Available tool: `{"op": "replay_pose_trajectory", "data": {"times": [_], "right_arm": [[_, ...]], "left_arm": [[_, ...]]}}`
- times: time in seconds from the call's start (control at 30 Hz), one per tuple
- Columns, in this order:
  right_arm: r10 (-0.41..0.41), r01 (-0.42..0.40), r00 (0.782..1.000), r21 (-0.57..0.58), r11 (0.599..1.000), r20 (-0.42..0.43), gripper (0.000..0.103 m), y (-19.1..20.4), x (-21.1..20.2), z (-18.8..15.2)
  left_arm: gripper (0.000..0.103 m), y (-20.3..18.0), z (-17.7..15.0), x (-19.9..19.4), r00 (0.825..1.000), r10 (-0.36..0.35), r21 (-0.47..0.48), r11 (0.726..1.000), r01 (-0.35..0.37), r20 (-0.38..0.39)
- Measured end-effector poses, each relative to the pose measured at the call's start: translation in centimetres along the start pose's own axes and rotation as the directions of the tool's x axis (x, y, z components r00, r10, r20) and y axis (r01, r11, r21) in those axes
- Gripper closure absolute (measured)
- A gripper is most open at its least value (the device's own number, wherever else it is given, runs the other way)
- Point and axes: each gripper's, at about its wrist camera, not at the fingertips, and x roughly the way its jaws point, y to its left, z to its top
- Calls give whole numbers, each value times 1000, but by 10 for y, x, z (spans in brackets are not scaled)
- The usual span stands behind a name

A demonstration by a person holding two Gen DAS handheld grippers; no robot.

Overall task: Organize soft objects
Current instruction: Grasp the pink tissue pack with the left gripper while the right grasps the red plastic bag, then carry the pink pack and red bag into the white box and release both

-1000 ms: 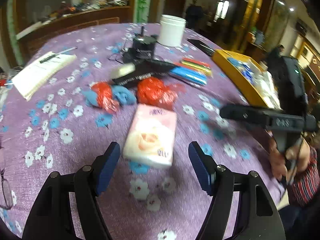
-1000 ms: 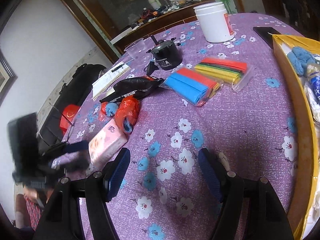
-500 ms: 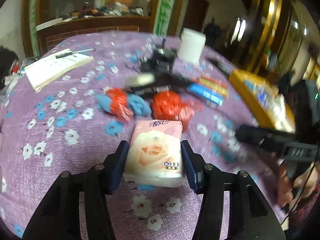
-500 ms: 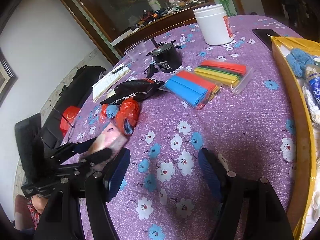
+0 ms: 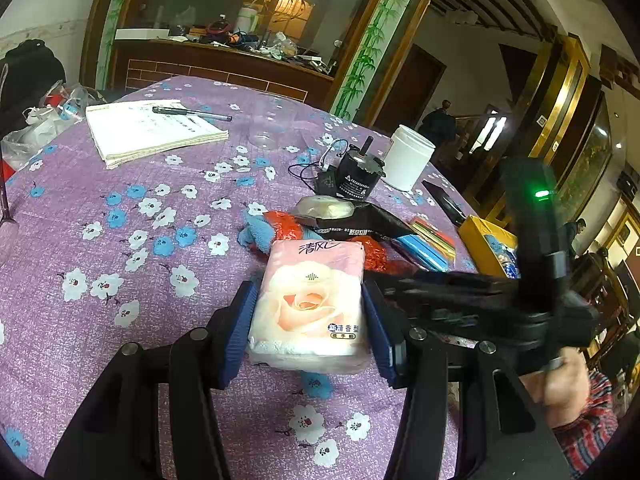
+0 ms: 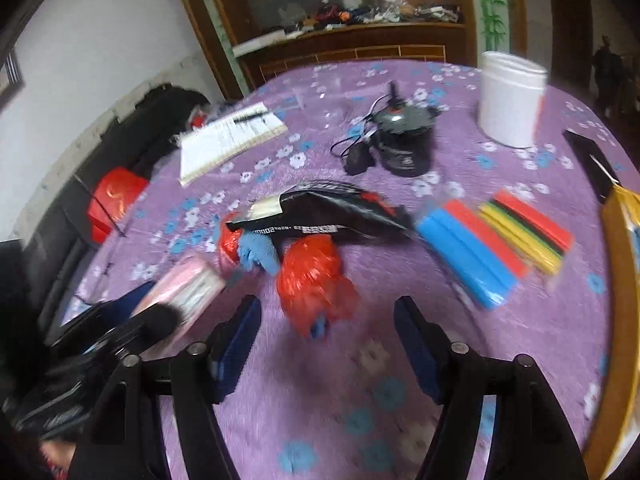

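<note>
One soft thing is in hand so far: through the left wrist camera I see my left gripper (image 5: pixel 308 320) clamped on the pink tissue pack (image 5: pixel 310 300), blue pads pressing both its sides, near the table's front edge. Beyond it, toward the middle of the purple flowered tablecloth (image 5: pixel 120 240), a blue cloth (image 5: pixel 256 232) and red bags still lie loose, and the yellow box (image 5: pixel 478 244) at the right edge already holds some items. Through the blurred right wrist camera, my right gripper (image 6: pixel 326 340) has just been narrowing but grips nothing; its jaws stand apart just short of a red plastic bundle (image 6: pixel 312 280). I judge most sorting remains: tissue, cloth and bundles still await the box.
</note>
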Motion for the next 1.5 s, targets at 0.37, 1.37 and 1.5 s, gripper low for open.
{"op": "replay_pose_trajectory", "data": {"times": [0.37, 1.37, 1.5], "right_arm": [[-14, 18, 991, -29, 999, 135, 71, -1, -43, -22], [23, -45, 971, 87, 995, 239, 71, -37, -58, -48], [24, -51, 966, 95, 994, 258, 71, -39, -63, -48]], "left_arm": [[52, -17, -4, -5, 999, 30, 66, 997, -32, 23], [52, -48, -14, -8, 996, -68, 57, 996, 65, 54], [52, -50, -15, -9, 997, -55, 63, 997, 51, 62]]}}
